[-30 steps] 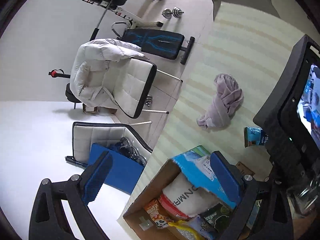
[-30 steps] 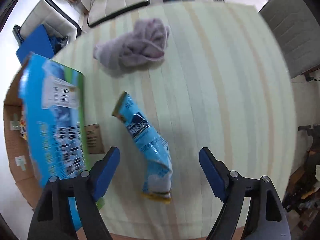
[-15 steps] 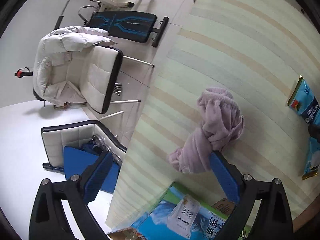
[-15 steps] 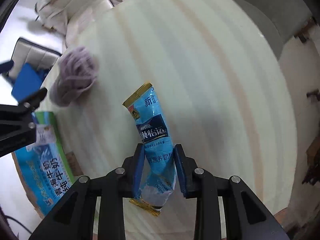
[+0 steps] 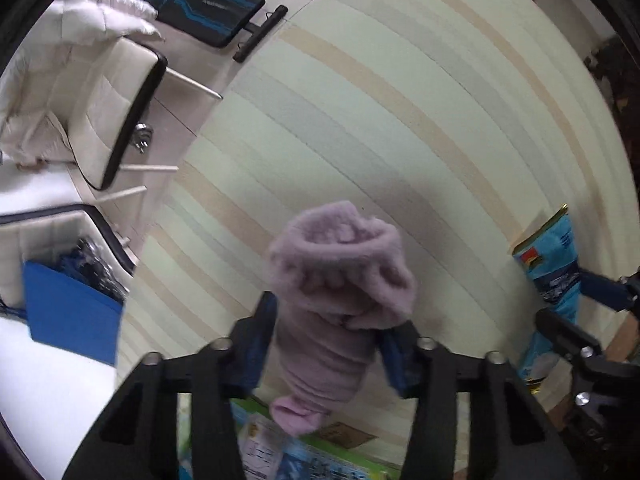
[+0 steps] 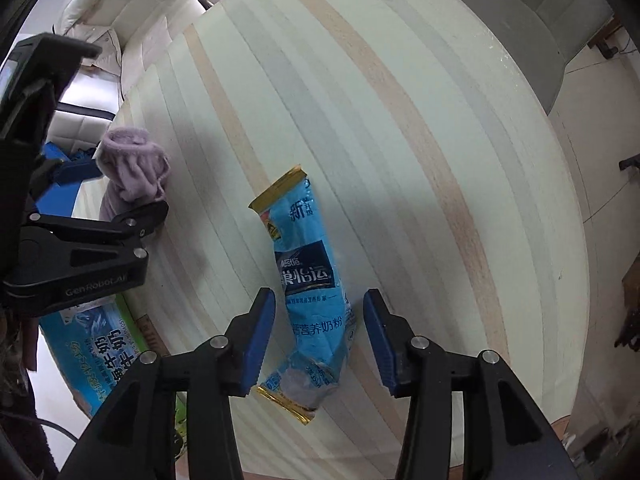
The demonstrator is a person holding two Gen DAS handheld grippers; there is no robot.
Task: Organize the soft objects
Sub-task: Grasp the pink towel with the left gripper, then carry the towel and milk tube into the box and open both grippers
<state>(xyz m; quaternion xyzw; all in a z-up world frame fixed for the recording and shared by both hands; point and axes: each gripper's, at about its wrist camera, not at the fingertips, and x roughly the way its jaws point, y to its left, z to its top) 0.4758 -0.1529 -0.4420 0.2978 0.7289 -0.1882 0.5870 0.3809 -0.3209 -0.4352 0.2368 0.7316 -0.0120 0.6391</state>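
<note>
The left gripper [image 5: 326, 344] is pinching the purple towel [image 5: 340, 300] at lower centre of its frame, the bundle's long axis running along the fingers. The right gripper [image 6: 320, 336] is hanging spread around the blue sachet [image 6: 310, 292], which is lying lengthwise between the pads, untouched. The striped table [image 6: 400, 120] is lying open beyond; the blue carton [image 6: 96, 340] is sitting lower left.

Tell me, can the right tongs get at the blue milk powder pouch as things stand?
Probably yes. The right tongs stand open astride the blue pouch, one pad on each side, with nothing between them. The left tongs are off to the side, closed on the purple towel.
</note>
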